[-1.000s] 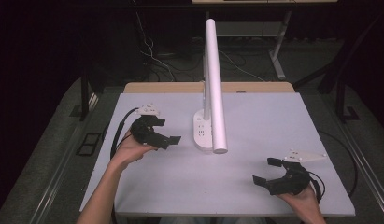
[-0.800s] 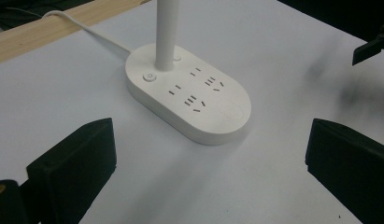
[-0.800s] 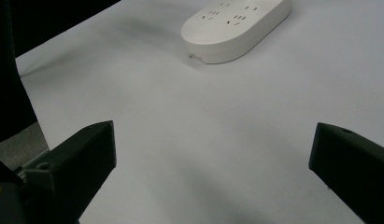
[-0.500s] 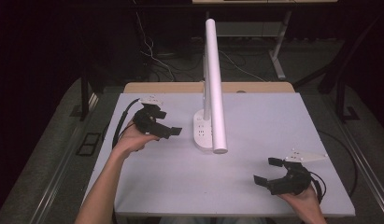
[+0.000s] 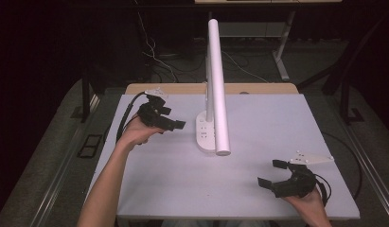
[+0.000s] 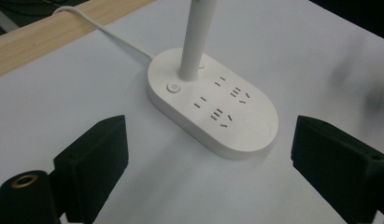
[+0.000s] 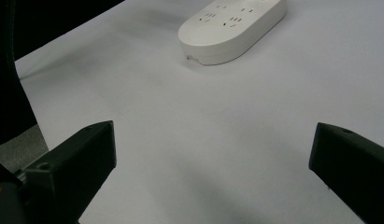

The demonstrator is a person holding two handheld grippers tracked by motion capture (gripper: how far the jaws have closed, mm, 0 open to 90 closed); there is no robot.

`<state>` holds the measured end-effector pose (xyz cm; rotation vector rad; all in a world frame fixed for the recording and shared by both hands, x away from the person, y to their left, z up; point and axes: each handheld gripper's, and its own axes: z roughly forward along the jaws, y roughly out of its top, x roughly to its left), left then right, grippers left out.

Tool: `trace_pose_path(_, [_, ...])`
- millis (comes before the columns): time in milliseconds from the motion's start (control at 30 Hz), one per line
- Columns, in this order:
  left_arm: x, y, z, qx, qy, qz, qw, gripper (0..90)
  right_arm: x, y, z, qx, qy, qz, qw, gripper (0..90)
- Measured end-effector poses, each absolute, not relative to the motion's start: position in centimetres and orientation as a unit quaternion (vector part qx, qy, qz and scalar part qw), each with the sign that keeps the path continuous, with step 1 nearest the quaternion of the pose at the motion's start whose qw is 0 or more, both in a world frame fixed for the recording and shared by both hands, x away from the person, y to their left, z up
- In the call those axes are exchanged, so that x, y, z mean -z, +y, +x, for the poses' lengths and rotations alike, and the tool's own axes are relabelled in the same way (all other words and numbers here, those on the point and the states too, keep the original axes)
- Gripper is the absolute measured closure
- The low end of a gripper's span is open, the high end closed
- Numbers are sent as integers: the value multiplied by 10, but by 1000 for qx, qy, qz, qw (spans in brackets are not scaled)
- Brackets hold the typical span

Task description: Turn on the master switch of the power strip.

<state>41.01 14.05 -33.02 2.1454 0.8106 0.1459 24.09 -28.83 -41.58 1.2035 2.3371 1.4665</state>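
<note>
Two grippers, both yours, stand wide and empty: left gripper (image 5: 175, 125), jaws just closing slightly, faces the desk lamp's socket base (image 6: 213, 105) mid-table (image 5: 258, 198); right gripper (image 5: 272, 174) hovers near-right.

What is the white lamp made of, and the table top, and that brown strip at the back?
The lamp and its base look like smooth matte white plastic, with moulded sockets and soft rounded edges. The table top looks like a dull pale laminate or mat; which one is unclear. The strip looks like wood, tan with faint grain.
</note>
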Motion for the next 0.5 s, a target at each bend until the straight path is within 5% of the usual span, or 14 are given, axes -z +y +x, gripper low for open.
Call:
trace_pose_path(333, [325,138,425,-69,328,846,415,237,415,-289,241,-486,774,400,64,1])
trace_pose_path(500, [325,140,435,-71,336,835,429,398,416,-289,241,-488,774,399,66,1])
